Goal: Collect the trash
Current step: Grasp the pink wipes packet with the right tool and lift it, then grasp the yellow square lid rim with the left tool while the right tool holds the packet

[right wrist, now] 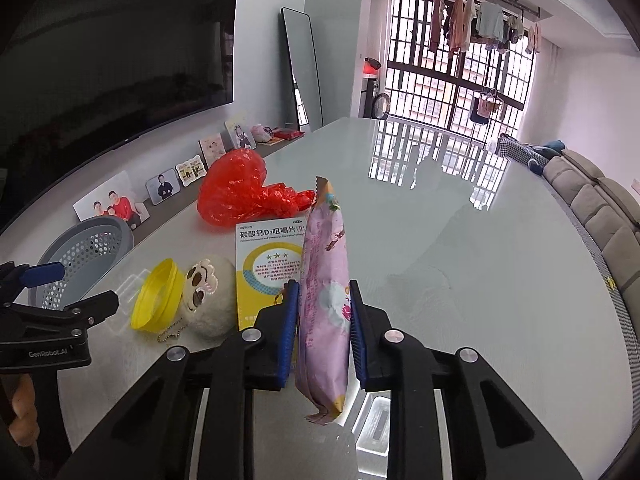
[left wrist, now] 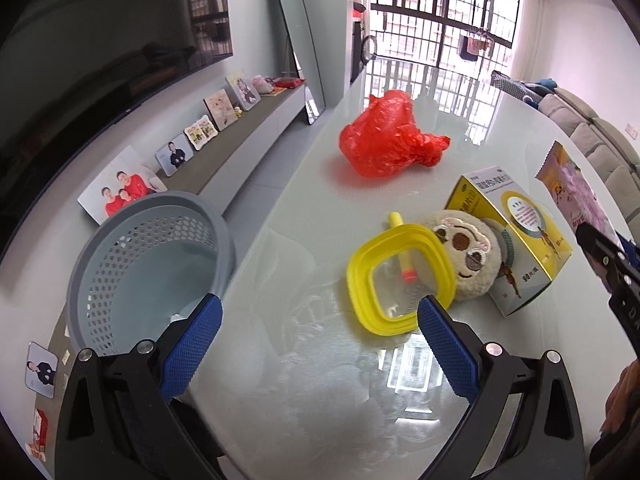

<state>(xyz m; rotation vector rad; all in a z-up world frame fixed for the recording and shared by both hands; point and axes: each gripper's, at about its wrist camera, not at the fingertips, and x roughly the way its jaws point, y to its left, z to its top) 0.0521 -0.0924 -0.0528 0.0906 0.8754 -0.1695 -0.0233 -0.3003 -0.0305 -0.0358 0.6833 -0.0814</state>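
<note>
My right gripper is shut on a pink snack packet, held upright above the glossy white table; the packet also shows at the right of the left wrist view. My left gripper is open and empty, low over the table between a grey perforated basket and a yellow-rimmed clear lid. A crumpled red plastic bag lies farther back on the table. A yellow and white medicine box stands beside a round plush monkey toy.
A small yellow tube with an orange tip lies behind the lid. The basket sits at the table's left edge. Photo frames line a low cabinet at the left. A sofa runs along the right.
</note>
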